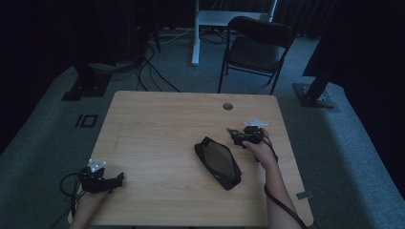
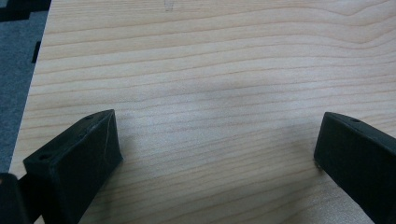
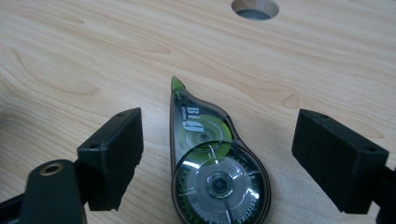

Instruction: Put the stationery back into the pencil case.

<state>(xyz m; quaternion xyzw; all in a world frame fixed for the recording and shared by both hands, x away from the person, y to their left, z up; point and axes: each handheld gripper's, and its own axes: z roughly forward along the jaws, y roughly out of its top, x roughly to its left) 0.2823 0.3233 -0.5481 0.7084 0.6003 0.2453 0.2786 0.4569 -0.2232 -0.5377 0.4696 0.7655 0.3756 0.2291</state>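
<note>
Right tongs (image 3: pixel 217 154) spread around correction tape (image 3: pixel 212 170), not yet pinched; black pouch (image 1: pixel 218 162) closed mid-surface; left tongs (image 2: pixel 217 154) spread, idle near left edge.

Bare table (image 1: pixel 157 133) lies open ahead of the left gripper (image 1: pixel 117 180), while the black pouch (image 1: pixel 218 162) blocks the middle near the right gripper (image 1: pixel 234 136).

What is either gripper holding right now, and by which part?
Nothing is held. The right gripper stands open around the correction tape dispenser, jaws clear of it; the left gripper is open over bare table.
</note>
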